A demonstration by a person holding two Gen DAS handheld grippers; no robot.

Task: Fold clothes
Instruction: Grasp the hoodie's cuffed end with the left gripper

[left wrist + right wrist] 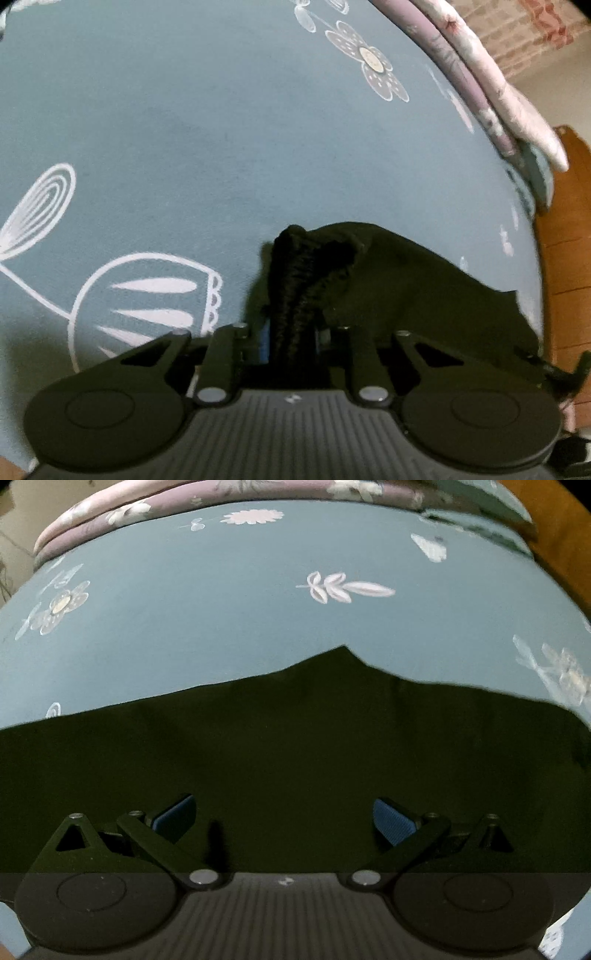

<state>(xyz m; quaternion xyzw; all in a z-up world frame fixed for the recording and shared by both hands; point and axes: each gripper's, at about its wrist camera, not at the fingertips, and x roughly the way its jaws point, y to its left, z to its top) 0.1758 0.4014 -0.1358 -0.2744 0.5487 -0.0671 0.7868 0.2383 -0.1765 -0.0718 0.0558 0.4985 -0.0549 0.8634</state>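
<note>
Seemingly mid-job, a wide blue-grey bedsheet printed with white flowers and leaves point(229, 602) fills the room's foreground, with a stack of folded mauve and pale floral quilts point(155, 498) along its far edge and an orange-brown wooden floor point(565, 266) past its right side. On the near part of the sheet lies a dark, near-black cloth garment point(295, 731), spread fairly flat under the right hand, its far edge rising to a small peak near the middle. On the left it is drawn up off the sheet where a thick, ribbed, bunched edge point(295, 280) is gathered.

That bunched edge runs straight between the fingers of the black left hand-held gripper point(291, 343), which are pressed together on it. The black right hand-held gripper point(284, 819) hovers low above the flat cloth with its blue-padded fingers point(393, 821) spread wide and nothing between them.

As for progress, the garment looks neither neatly squared nor stacked, so the folding appears unfinished. Whether any layers are already doubled under the flat part cannot be told, since the dark cloth hides its creases. By this view a lifted edge is being carried for a fold or pulled out to straighten; either fits.
</note>
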